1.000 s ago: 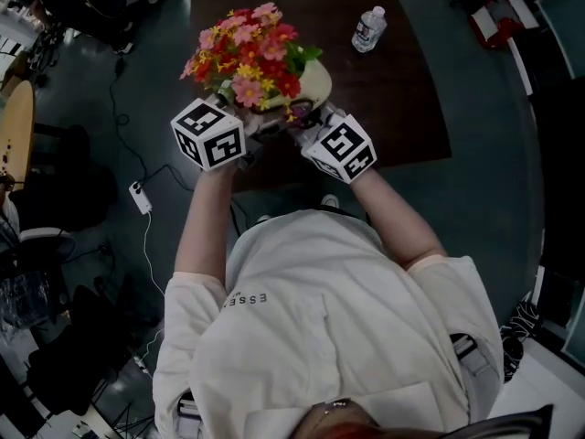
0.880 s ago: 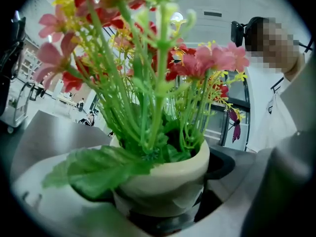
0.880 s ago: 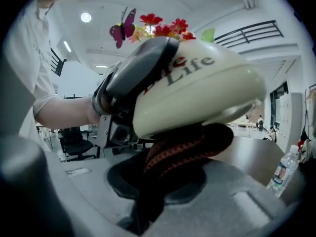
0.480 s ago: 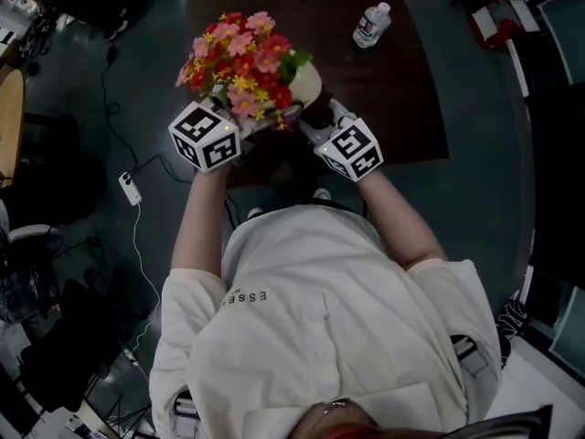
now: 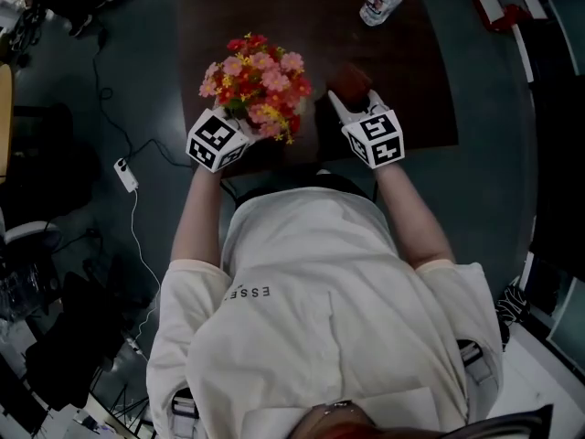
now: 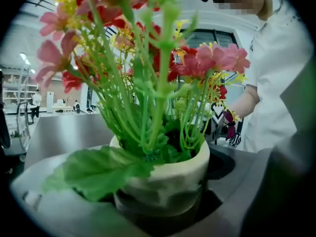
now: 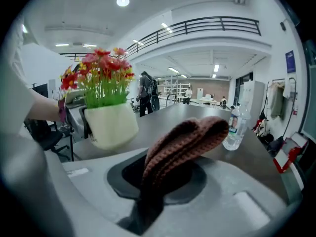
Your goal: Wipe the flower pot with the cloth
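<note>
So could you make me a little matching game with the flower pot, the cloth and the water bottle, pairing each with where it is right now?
Things:
1. flower pot
2. cloth
3. water bottle

Places:
A. standing on the dark table, with nothing gripping it
B. clamped in the right tongs
C. held in the left tongs

Pairs: 1-C, 2-B, 3-A

a cream flower pot [image 6: 163,177] of pink and red flowers is held, seemingly tilted, by the left gripper [image 5: 239,124]; a folded brown knitted cloth [image 7: 185,142] is clamped in the right gripper [image 5: 347,101].
</note>
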`<state>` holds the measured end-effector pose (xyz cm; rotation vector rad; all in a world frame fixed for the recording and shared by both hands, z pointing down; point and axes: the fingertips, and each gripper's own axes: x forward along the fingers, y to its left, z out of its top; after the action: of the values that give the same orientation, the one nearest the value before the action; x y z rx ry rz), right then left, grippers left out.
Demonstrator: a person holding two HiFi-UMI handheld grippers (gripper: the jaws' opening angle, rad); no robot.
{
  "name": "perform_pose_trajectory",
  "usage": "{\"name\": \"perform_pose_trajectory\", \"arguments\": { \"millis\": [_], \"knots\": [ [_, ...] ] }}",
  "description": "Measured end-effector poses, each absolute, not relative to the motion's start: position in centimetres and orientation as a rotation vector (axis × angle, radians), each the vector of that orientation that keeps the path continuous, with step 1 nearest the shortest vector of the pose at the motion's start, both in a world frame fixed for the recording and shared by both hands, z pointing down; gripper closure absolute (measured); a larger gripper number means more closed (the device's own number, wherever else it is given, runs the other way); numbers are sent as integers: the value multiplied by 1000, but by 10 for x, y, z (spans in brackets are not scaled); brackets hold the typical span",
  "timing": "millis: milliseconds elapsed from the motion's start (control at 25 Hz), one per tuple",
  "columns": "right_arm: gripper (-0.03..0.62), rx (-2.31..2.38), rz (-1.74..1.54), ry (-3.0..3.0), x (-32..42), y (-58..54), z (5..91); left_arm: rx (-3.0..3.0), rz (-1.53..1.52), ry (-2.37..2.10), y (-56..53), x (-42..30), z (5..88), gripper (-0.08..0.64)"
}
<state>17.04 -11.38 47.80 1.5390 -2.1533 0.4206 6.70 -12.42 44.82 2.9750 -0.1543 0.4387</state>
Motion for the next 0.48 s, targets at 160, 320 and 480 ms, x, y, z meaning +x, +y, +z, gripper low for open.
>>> {"name": "perform_pose_trajectory", "arguments": {
  "millis": [160,320,480],
  "knots": [
    [545,1541,472,-2141,168,-99,495,2944,597,-128,-112,61,507,3],
    [545,1512,480,-2139,166,-92,503,2936,674,-92,-108,62,540,3],
    [545,1507,495,-2131,165,-88,510,2969,714,-61,-106,60,554,2]
  ]
}}
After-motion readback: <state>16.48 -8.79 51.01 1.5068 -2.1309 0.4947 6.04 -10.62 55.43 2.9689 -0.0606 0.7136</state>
